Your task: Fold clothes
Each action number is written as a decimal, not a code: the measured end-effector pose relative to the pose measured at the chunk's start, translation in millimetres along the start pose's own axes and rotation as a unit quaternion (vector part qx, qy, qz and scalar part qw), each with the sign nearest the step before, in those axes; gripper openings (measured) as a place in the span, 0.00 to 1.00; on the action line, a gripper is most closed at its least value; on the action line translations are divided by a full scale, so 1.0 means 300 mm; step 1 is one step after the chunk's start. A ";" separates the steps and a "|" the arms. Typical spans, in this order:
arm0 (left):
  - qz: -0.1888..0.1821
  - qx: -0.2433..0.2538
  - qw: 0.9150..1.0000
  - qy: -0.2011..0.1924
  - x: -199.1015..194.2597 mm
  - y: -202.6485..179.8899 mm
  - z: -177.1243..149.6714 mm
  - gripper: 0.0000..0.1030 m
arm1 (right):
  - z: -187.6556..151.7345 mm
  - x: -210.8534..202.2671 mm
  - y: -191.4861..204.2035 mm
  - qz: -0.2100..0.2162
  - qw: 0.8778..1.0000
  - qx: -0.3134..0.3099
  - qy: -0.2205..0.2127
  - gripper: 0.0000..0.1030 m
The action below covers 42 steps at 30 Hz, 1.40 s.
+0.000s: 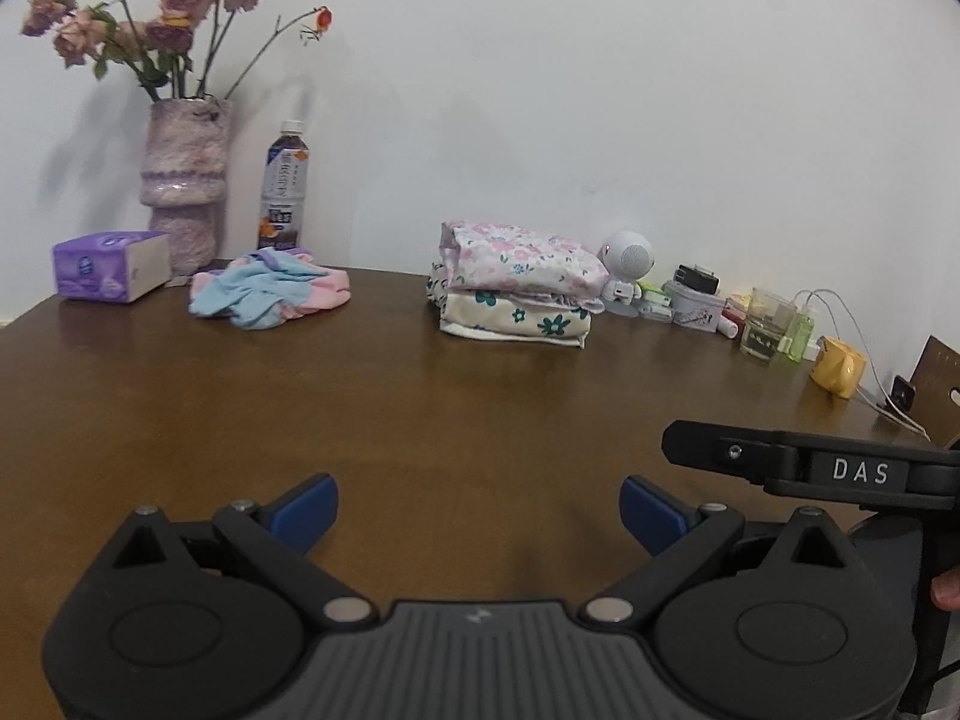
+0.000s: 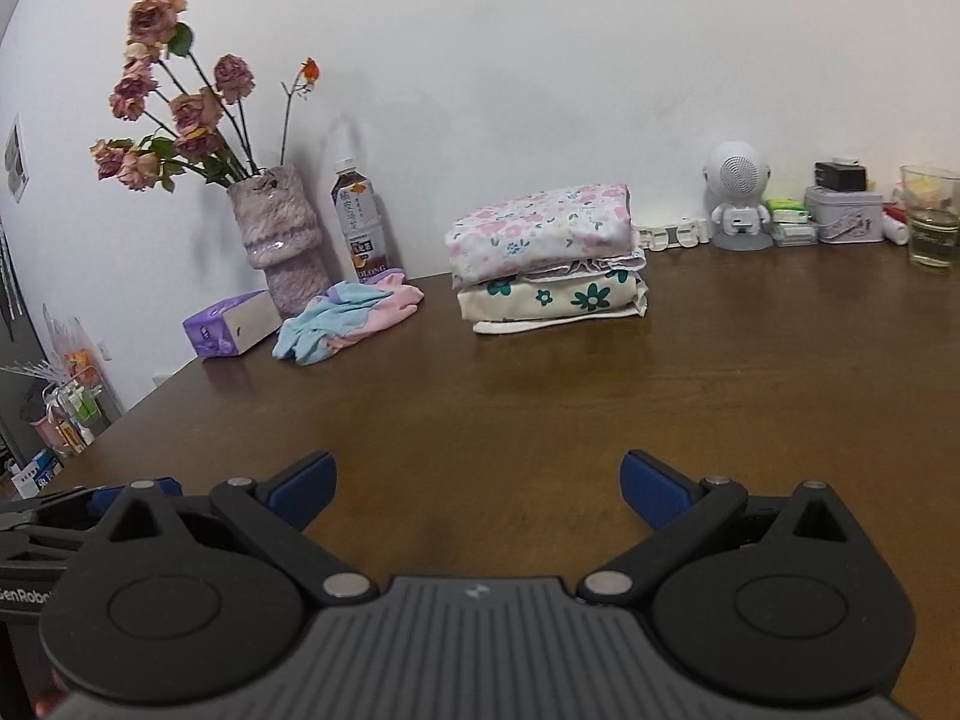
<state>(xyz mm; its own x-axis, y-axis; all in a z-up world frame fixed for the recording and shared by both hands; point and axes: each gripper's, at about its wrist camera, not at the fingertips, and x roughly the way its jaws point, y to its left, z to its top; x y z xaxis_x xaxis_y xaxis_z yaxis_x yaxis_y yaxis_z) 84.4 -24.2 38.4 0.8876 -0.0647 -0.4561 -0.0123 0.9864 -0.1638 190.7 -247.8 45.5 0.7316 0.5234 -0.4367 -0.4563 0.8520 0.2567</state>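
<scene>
While both grippers gape empty, the right gripper (image 1: 810,468) reads "DAS".

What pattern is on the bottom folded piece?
Cream with teal flowers; clearest in the right wrist view.

The desk (image 2: 540,420) stands against the wall. At the back left is a vase (image 2: 282,252) with flowers (image 2: 180,114) in it. A bottle (image 2: 359,222) stands just right of the vase. A tissue box (image 2: 231,324) lies in front of the vase, to its left. A loose cloth (image 2: 345,315) lies in a heap just right of the box, in front of the bottle. Near the middle, two folded clothes (image 2: 549,258) sit one on top of the other. Right of them, by the wall, stand a little toy figure (image 2: 739,198), a tin (image 2: 843,213) and a glass (image 2: 930,216).
</scene>
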 end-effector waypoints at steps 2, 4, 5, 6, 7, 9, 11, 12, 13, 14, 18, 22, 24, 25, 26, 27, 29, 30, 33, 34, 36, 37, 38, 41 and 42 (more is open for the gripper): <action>-0.009 0.001 1.000 0.000 -0.051 0.001 -0.024 0.98 | -0.026 -0.048 0.037 -0.005 1.000 -0.008 -0.005 1.00; -0.017 0.002 1.000 -0.001 -0.104 0.000 -0.049 0.98 | -0.052 -0.094 0.077 -0.010 1.000 -0.017 -0.009 1.00; -0.019 0.002 1.000 -0.003 -0.128 -0.001 -0.061 0.98 | -0.066 -0.115 0.098 -0.012 1.000 -0.022 -0.010 1.00; -0.019 0.001 1.000 -0.006 -0.151 -0.001 -0.074 0.98 | -0.080 -0.135 0.118 -0.015 0.999 -0.029 -0.012 1.00; -0.018 0.001 1.000 -0.008 -0.174 -0.002 -0.087 0.99 | -0.095 -0.153 0.138 -0.017 0.999 -0.036 -0.013 1.00; -0.014 0.002 1.000 -0.010 -0.212 -0.002 -0.113 0.99 | -0.122 -0.189 0.178 -0.020 0.999 -0.045 -0.011 1.00; -0.009 0.005 1.000 -0.012 -0.246 -0.002 -0.140 1.00 | -0.147 -0.223 0.210 -0.026 0.998 -0.050 -0.011 1.00; -0.008 0.006 1.000 -0.012 -0.260 0.001 -0.154 1.00 | -0.159 -0.240 0.224 -0.030 0.998 -0.053 -0.011 1.00; -0.007 0.007 1.000 -0.012 -0.272 0.004 -0.167 1.00 | -0.172 -0.255 0.238 -0.034 0.998 -0.056 -0.011 1.00; -0.006 0.006 1.000 -0.012 -0.283 0.008 -0.180 1.00 | -0.185 -0.268 0.250 -0.037 0.998 -0.058 -0.011 1.00; 0.001 0.000 1.000 -0.020 -0.318 0.029 -0.234 1.00 | -0.240 -0.312 0.290 -0.046 0.997 -0.063 -0.013 1.00; 0.004 -0.009 1.000 -0.026 -0.332 0.055 -0.260 1.00 | -0.287 -0.325 0.309 -0.050 0.997 -0.058 -0.011 1.00; 0.013 -0.013 0.999 -0.027 -0.330 0.068 -0.263 1.00 | -0.307 -0.324 0.316 -0.056 0.997 -0.053 -0.010 1.00; 0.016 -0.014 0.999 -0.027 -0.328 0.074 -0.263 1.00 | -0.314 -0.322 0.319 -0.059 0.997 -0.053 -0.012 1.00; 0.018 -0.015 0.999 -0.028 -0.326 0.080 -0.263 1.00 | -0.320 -0.319 0.323 -0.062 0.997 -0.053 -0.014 1.00; 0.020 -0.015 0.999 -0.028 -0.323 0.086 -0.263 1.00 | -0.324 -0.317 0.325 -0.062 0.997 -0.053 -0.016 1.00; 0.022 -0.017 0.999 -0.028 -0.317 0.099 -0.262 1.00 | -0.332 -0.317 0.329 -0.062 0.997 -0.051 -0.022 1.00; 0.021 -0.019 0.999 -0.027 -0.313 0.106 -0.260 1.00 | -0.335 -0.317 0.329 -0.063 0.996 -0.051 -0.026 1.00; 0.024 -0.025 0.999 -0.028 -0.302 0.125 -0.258 1.00 | -0.341 -0.312 0.330 -0.064 0.996 -0.053 -0.033 1.00; 0.022 -0.026 0.999 -0.029 -0.300 0.129 -0.257 1.00 | -0.344 -0.309 0.329 -0.065 0.996 -0.053 -0.034 1.00; 0.014 -0.022 0.999 -0.035 -0.300 0.130 -0.255 1.00 | -0.350 -0.302 0.327 -0.068 0.996 -0.054 -0.034 1.00; 0.014 -0.019 0.999 -0.038 -0.298 0.128 -0.254 1.00 | -0.352 -0.299 0.325 -0.069 0.996 -0.053 -0.035 1.00; 0.014 -0.016 0.999 -0.038 -0.295 0.126 -0.253 1.00 | -0.352 -0.297 0.322 -0.069 0.996 -0.051 -0.037 1.00; 0.013 -0.010 0.999 -0.040 -0.285 0.123 -0.249 1.00 | -0.349 -0.293 0.315 -0.065 0.996 -0.046 -0.043 1.00; 0.012 -0.011 0.999 -0.041 -0.283 0.123 -0.248 1.00 | -0.348 -0.289 0.312 -0.060 0.996 -0.045 -0.039 1.00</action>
<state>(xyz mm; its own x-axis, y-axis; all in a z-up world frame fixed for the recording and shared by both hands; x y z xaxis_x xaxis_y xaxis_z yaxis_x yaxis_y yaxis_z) -25.5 6.6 6.0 0.9217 -0.0276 -0.3870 -0.0434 0.9838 -0.1737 31.8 -214.6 17.4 0.8195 0.4195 -0.3904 -0.4034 0.9062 0.1271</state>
